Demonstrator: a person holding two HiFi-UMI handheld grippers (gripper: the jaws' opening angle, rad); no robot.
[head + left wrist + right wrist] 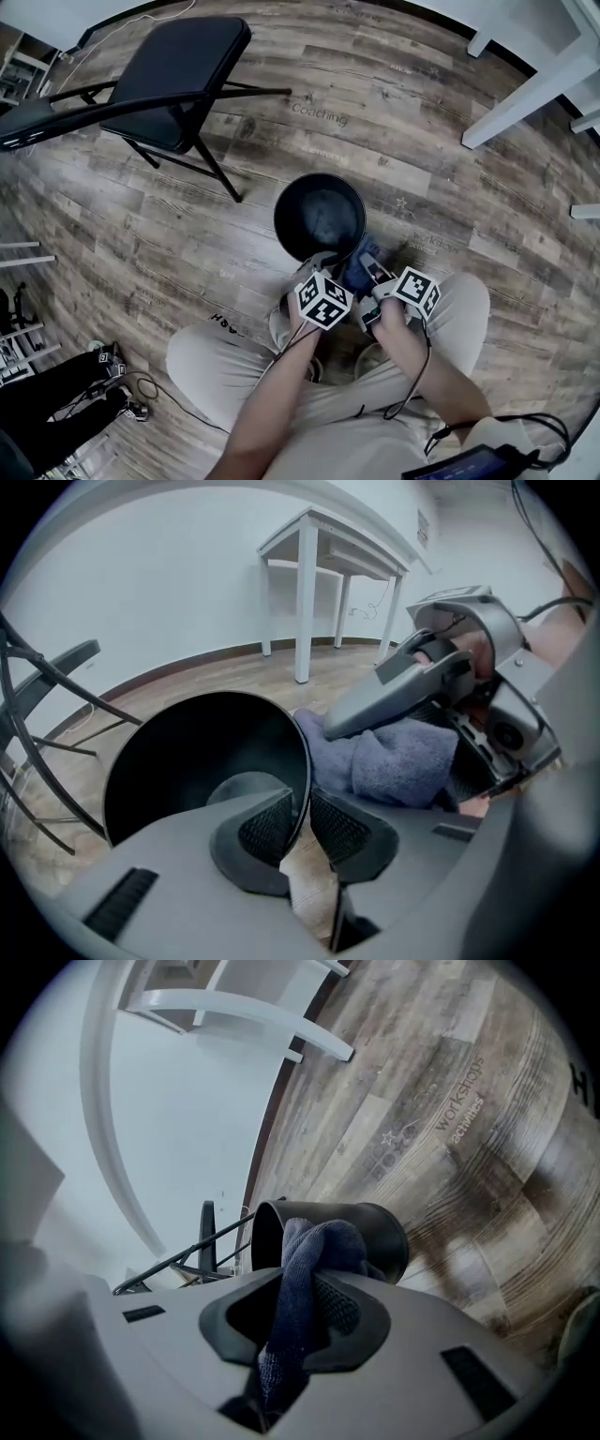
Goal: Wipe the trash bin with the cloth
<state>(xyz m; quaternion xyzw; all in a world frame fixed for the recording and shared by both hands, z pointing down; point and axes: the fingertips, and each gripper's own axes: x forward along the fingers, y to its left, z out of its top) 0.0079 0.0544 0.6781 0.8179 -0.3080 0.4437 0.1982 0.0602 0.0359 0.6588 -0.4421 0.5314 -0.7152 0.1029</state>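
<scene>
Left tongs [295,822] pinch the trash bin [187,761] rim — right tongs [300,1312] clamp the cloth [309,1251] beside it.

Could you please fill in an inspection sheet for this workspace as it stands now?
Surface: wood-look floor with printed lettering.
Job's things: black trash bin, empty inside; blue cloth against its outer wall.
Clutter: nothing seen.
Grippers: left gripper closed on the bin's rim, one pad inside; right gripper shut on the cloth.
Cables: black cable from the grippers toward the person; another cable on the floor.
Surroundings: black folding chair, white table legs, a second person's leg.
</scene>
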